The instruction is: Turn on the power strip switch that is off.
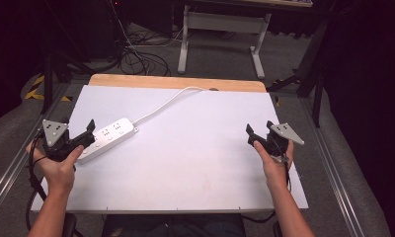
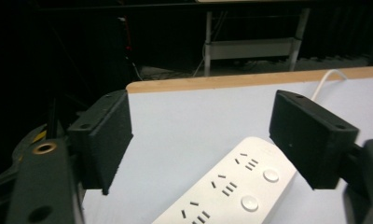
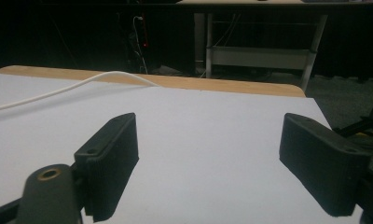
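Observation:
A white power strip (image 1: 109, 136) with several sockets and round buttons lies at the left of the white table top (image 1: 195, 163). Its white cable (image 1: 166, 102) runs off to the back edge. My left gripper (image 1: 88, 132) hovers at the strip's near end, open. In the left gripper view the power strip (image 2: 231, 186) lies low between the wide-apart jaws of my left gripper (image 2: 201, 123), and neither pad presses on it. At the table's right side my right gripper (image 1: 258, 133) is open with nothing in it. In its own view my right gripper (image 3: 212, 140) points over bare table, with the cable (image 3: 58, 91) far off to the left.
A wooden strip (image 1: 176, 81) borders the table's back edge. Behind it, on the dark floor, stand the white legs of another table (image 1: 220, 29) and a tangle of cables (image 1: 136, 54). Metal rails (image 1: 334, 163) run along both sides.

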### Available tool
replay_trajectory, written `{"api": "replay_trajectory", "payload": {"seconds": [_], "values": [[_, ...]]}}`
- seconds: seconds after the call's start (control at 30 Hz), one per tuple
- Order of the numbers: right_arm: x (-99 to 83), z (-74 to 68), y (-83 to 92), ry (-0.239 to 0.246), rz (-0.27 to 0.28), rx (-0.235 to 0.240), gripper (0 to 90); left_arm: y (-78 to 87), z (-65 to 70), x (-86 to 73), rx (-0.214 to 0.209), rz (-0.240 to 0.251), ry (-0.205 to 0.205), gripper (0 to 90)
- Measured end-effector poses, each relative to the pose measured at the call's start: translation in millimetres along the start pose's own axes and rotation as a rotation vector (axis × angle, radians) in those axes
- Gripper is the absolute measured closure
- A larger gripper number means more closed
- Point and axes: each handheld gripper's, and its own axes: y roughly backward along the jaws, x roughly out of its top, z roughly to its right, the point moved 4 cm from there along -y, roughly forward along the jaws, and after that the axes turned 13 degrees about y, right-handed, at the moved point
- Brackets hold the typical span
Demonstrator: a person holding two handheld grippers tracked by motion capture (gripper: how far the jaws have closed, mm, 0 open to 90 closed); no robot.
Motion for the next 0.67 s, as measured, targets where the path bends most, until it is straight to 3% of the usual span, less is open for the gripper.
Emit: {"api": "replay_trajectory", "payload": {"seconds": [0.03, 0.07, 0.2, 0.67], "values": [[0.2, 0.0, 0.3, 0.000, 0.002, 0.000, 19.9, -0.5, -0.4, 0.2, 0.010, 0.002, 0.002, 5.0], [0.2, 0.0, 0.3, 0.000, 0.002, 0.000, 19.8, -0.4, -0.3, 0.0, 0.008, 0.003, -0.002, 0.3], [0.1, 0.0, 0.3, 0.001, 0.002, 0.001, 19.7, 0.4, 0.4, -1.5, -0.011, 0.000, -0.036, 1.4], [0.0, -0.7, -0.5, 0.000, 0.000, 0.001, 19.7, -1.4, 0.0, -3.4, -0.014, -0.009, -0.046, 1.5]]}}
